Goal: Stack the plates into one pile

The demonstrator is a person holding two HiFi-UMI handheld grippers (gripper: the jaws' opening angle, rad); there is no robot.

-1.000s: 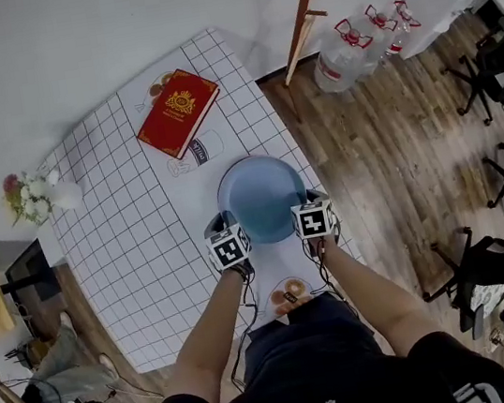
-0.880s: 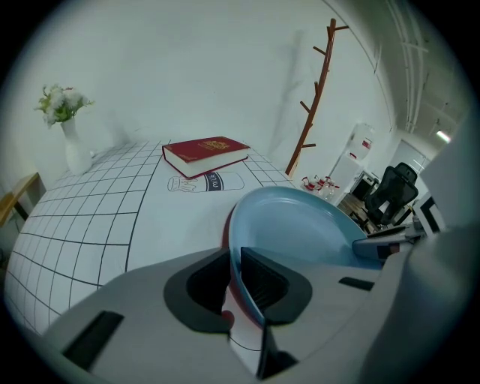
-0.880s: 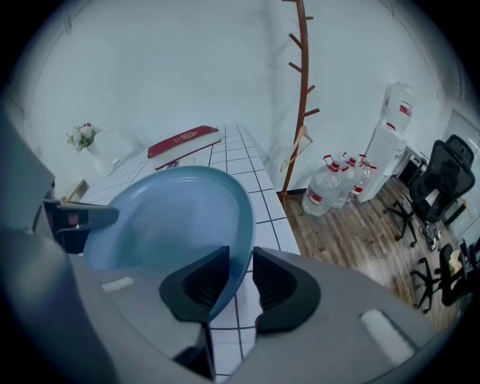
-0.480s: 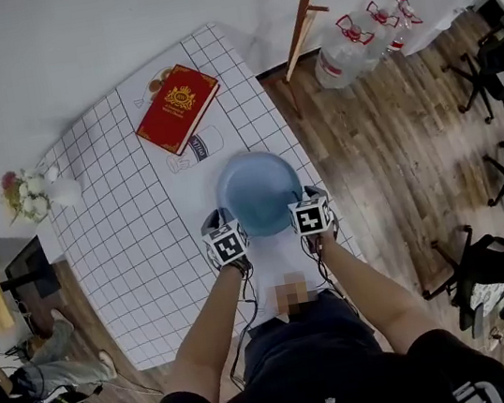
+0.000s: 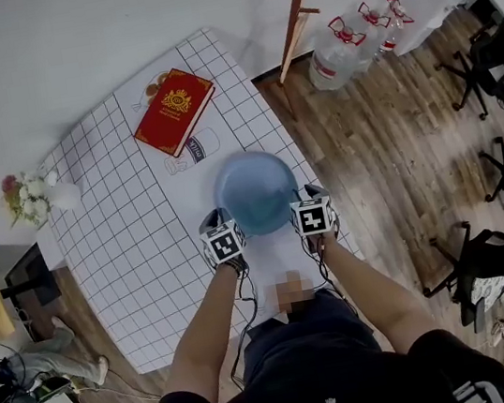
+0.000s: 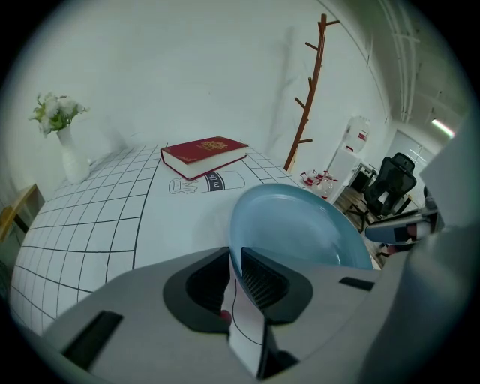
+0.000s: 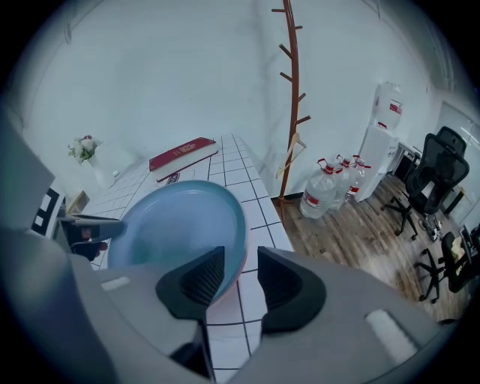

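Item inspected: one blue plate (image 5: 255, 190), lying on the white, grid-patterned table (image 5: 129, 263), toward its near right edge, directly in front of the person. Both of the person's forearms reach toward it from the near side.

Left gripper (image 5: 221, 221): positioned at the plate's near left rim. In the left gripper view its two jaws stand close together with the rim running down between them. The pads bear on both faces of the rim, so the plate is clamped on this side.

Right gripper (image 5: 312, 198): positioned at the plate's near right rim. In the right gripper view the jaws stand apart. The rim lies between them, the left pad sits over the plate's inner face, and bare tablecloth shows between the rim and the right pad. There is no grip on this side.

A pinkish edge (image 7: 238, 276) shows beneath the blue rim at the right gripper. Whether it belongs to a second plate underneath cannot be told. Whether the plate sits flat on the table also cannot be confirmed.

Other items:
- Red book (image 5: 174, 111): on the far part of the table, well apart from the plate.
- Vase of flowers (image 5: 37, 194): at the table's left edge.
- Wooden coat stand (image 5: 300, 8): beyond the table's far right corner.
- Water bottles (image 5: 342, 49): on the wooden floor near the coat stand.
- Office chairs (image 5: 496, 62): further right.
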